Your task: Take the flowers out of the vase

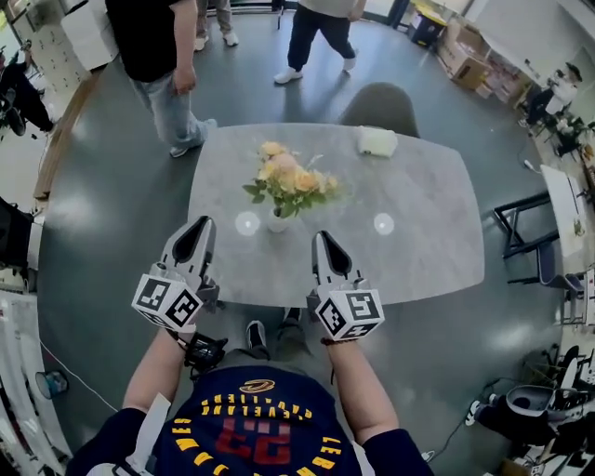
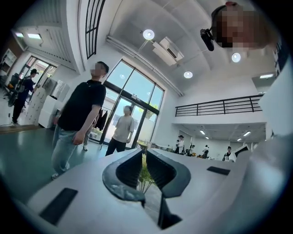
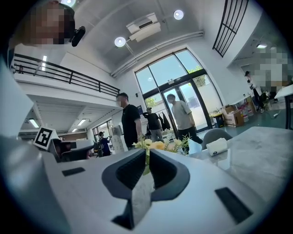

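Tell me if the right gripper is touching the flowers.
Apart. The head view shows bare table between the right gripper and the flowers.

Table (image 1: 418, 242): one.
- On the table: one vase (image 1: 277, 221), one bunch of flowers (image 1: 290, 179), one white packet (image 1: 376, 141).
- Beyond the table: one chair (image 1: 378, 104) and two standing figures, person in black top (image 1: 153, 46) and person in dark trousers (image 1: 321, 28).
- At the table's near edge: two tools, left gripper (image 1: 198, 226) and right gripper (image 1: 323, 239).

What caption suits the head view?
Left tongs and right tongs, both shut, point toward flowers in a white vase on a grey table.
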A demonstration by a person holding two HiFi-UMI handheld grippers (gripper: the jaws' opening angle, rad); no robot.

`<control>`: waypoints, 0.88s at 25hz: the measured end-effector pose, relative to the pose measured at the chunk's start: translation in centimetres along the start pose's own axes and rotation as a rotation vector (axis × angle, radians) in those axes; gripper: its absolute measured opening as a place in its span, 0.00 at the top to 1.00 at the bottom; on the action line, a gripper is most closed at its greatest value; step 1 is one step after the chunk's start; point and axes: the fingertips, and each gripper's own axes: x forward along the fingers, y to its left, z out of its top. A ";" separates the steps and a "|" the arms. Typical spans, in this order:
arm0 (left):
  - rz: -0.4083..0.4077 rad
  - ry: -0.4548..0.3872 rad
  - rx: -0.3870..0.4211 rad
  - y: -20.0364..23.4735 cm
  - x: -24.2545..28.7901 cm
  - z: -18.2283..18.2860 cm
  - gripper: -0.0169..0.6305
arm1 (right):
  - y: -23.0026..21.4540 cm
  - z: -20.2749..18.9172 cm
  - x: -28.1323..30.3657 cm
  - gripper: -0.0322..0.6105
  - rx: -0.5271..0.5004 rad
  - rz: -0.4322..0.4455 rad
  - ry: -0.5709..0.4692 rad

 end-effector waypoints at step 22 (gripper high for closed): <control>0.098 0.223 -0.083 2.6 4.3 -12.2 0.83 | -4.2 -15.7 11.2 0.56 0.061 0.128 0.346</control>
